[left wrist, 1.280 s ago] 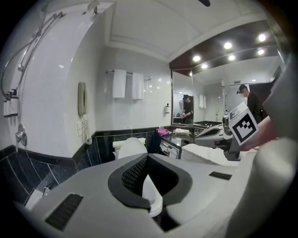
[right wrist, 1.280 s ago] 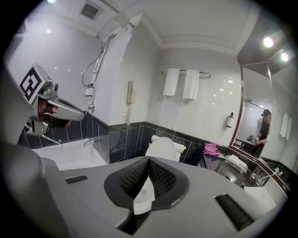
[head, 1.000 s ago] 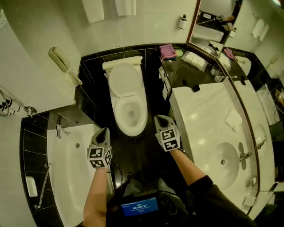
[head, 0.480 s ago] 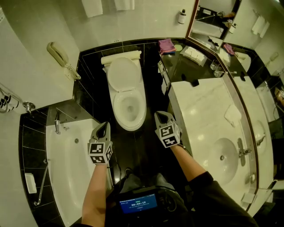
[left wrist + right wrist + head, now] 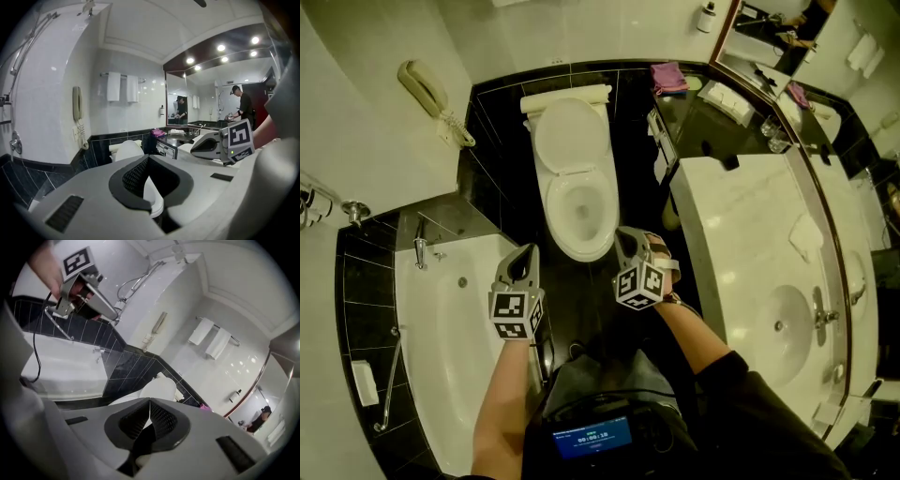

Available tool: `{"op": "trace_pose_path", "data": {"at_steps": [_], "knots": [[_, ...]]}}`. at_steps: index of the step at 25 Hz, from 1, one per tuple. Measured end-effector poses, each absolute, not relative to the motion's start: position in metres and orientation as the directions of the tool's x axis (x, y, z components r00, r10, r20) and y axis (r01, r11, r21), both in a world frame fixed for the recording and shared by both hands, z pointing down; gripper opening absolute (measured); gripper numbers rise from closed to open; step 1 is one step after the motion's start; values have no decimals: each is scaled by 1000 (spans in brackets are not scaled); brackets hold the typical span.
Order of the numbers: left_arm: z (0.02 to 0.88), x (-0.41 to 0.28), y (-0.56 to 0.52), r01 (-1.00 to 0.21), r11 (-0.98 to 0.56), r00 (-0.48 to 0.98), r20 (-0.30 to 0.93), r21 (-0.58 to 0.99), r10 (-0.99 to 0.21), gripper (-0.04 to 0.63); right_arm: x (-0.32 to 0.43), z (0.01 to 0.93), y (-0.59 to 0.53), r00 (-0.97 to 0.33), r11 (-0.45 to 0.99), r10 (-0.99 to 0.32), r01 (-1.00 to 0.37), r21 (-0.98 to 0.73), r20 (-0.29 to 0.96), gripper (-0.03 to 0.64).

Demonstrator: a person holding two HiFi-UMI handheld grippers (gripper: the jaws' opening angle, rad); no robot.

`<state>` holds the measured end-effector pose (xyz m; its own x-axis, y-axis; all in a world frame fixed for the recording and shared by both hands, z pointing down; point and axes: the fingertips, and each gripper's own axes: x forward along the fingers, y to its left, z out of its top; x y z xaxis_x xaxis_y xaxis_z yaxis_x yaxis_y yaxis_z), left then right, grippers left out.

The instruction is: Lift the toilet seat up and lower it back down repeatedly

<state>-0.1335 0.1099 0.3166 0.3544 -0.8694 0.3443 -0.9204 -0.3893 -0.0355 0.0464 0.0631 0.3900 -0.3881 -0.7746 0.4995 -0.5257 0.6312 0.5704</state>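
Note:
The white toilet (image 5: 579,208) stands against the black tiled back wall. Its lid (image 5: 566,134) leans up against the tank, and the bowl lies uncovered; I cannot tell the seat from the lid. My left gripper (image 5: 525,251) hovers shut and empty to the left of the bowl's front. My right gripper (image 5: 625,234) is shut and empty close by the bowl's front right rim, not touching it. In the left gripper view the shut left gripper (image 5: 146,159) points at the raised lid (image 5: 127,150). In the right gripper view the right gripper (image 5: 150,401) is shut in front of the lid (image 5: 159,389).
A white bathtub (image 5: 441,337) runs along the left. A white vanity with a sink (image 5: 778,323) fills the right under a mirror. A wall phone (image 5: 427,92) hangs at the upper left. A pink cloth (image 5: 668,77) lies on the dark counter. The floor is black tile.
My right gripper has moved left and forward toward the bowl's front right. The left gripper has edged forward. The toilet itself looks unchanged.

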Motion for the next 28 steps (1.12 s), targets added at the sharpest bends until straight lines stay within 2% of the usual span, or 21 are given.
{"op": "trace_pose_path", "data": {"at_steps": [3, 5, 12, 17, 22, 28], "knots": [[335, -143, 99, -912, -409, 376, 337, -32, -863, -11, 23, 421, 59, -367, 636, -772, -444, 632, 519, 31], [349, -148, 92, -905, -423, 389, 332, -36, -860, -11, 9, 447, 54, -355, 645, -764, -393, 656, 539, 77], [418, -165, 66, -918, -396, 363, 342, -30, -867, -11, -14, 556, 28, -339, 720, -690, -224, 657, 640, 178], [478, -172, 34, -938, -345, 320, 323, -21, -891, -11, -25, 662, -2, -340, 758, -636, -108, 643, 693, 305], [553, -172, 0, -948, -317, 293, 318, -26, -902, -11, -38, 788, -15, -360, 789, -573, -1, 614, 736, 313], [634, -164, -20, -950, -311, 283, 332, -32, -900, -11, -36, 898, -8, -352, 826, -509, 56, 560, 786, 313]]}}
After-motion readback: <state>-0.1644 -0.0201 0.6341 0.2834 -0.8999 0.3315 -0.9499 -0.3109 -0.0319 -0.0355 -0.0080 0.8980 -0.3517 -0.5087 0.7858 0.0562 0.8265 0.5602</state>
